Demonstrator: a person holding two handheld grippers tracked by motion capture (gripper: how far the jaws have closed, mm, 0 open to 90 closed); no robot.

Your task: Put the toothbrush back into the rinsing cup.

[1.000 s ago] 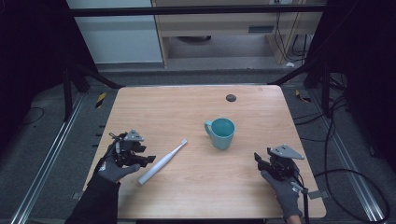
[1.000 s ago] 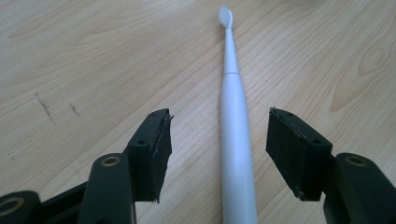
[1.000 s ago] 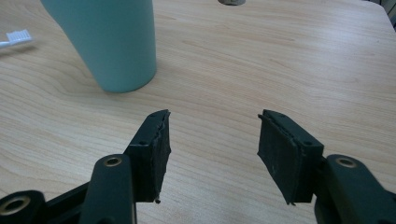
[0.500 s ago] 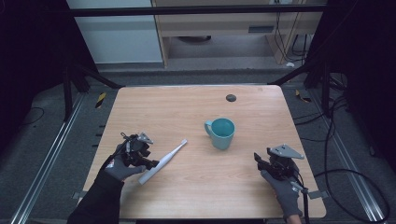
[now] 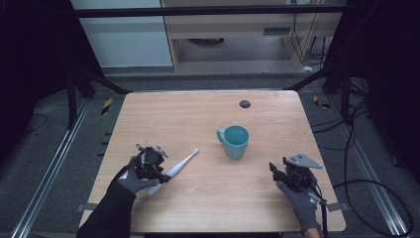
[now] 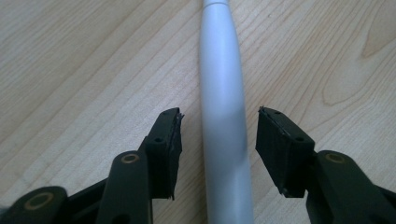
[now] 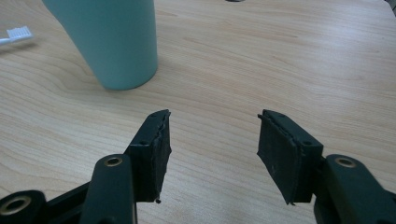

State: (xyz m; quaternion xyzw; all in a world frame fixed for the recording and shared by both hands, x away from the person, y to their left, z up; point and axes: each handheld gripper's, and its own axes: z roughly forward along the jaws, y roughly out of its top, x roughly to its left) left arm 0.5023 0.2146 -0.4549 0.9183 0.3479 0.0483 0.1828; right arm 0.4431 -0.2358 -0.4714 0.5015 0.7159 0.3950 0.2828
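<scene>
A white plastic electric toothbrush (image 5: 174,171) lies flat on the pale wooden table (image 5: 198,119), toward its front left part, with the small bristled head pointing toward the middle of the table and the thick handle end nearest the person. The left gripper (image 5: 161,174) sits over that handle end; in the left gripper view its two black jaws stand apart on either side of the smooth white handle (image 6: 223,130), with a gap of bare wood showing between each pad and the handle, so nothing is clamped. A dark-gloved left hand (image 5: 132,177) holds this gripper. A teal ceramic mug (image 5: 234,141) stands upright near the table's centre, well apart from the toothbrush head. The right gripper (image 5: 275,171) rests at the front right of the table, jaws spread wide over bare wood and pointing toward the mug (image 7: 109,39). A small dark round disc (image 5: 244,104) lies near the far edge.
</scene>
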